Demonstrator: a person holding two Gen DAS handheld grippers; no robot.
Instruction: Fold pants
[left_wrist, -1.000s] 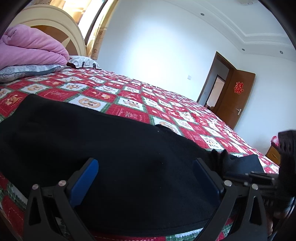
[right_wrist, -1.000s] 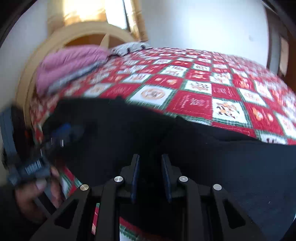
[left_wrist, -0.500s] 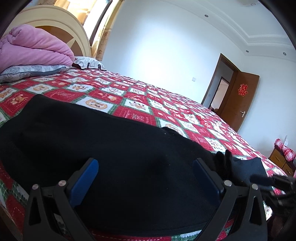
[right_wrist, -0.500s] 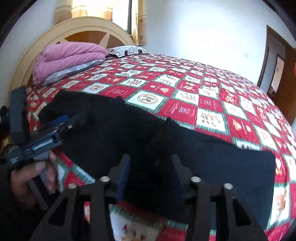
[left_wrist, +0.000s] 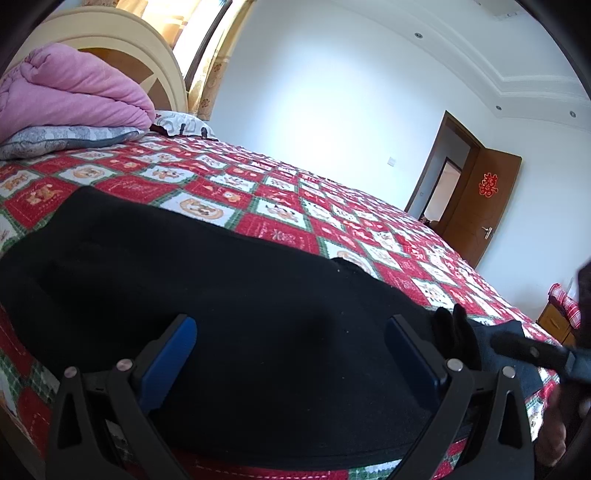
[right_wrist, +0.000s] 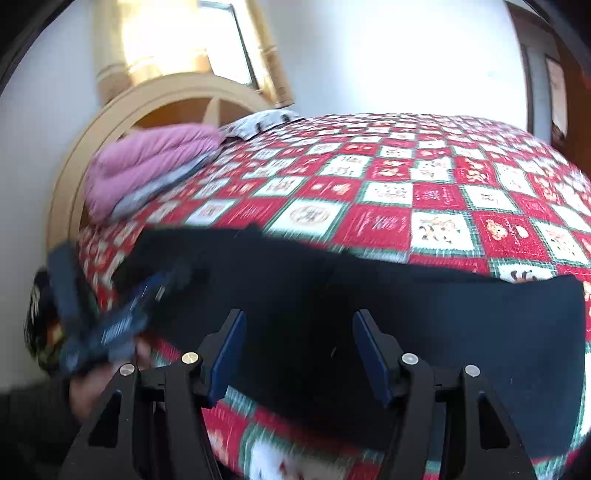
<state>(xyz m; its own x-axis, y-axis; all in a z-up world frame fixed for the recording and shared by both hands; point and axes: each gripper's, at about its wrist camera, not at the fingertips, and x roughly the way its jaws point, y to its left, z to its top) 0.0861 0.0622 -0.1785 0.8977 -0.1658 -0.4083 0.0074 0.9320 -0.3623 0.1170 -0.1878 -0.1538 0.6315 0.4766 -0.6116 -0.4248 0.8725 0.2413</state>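
Pants are lying flat along the bed's near edge; both the left gripper and right gripper are hovering spread wide, gripping nothing. Next fold likely needs an edge pinched.

Motion blur smears the left tongs; black pants run past the frame's bottom edge.
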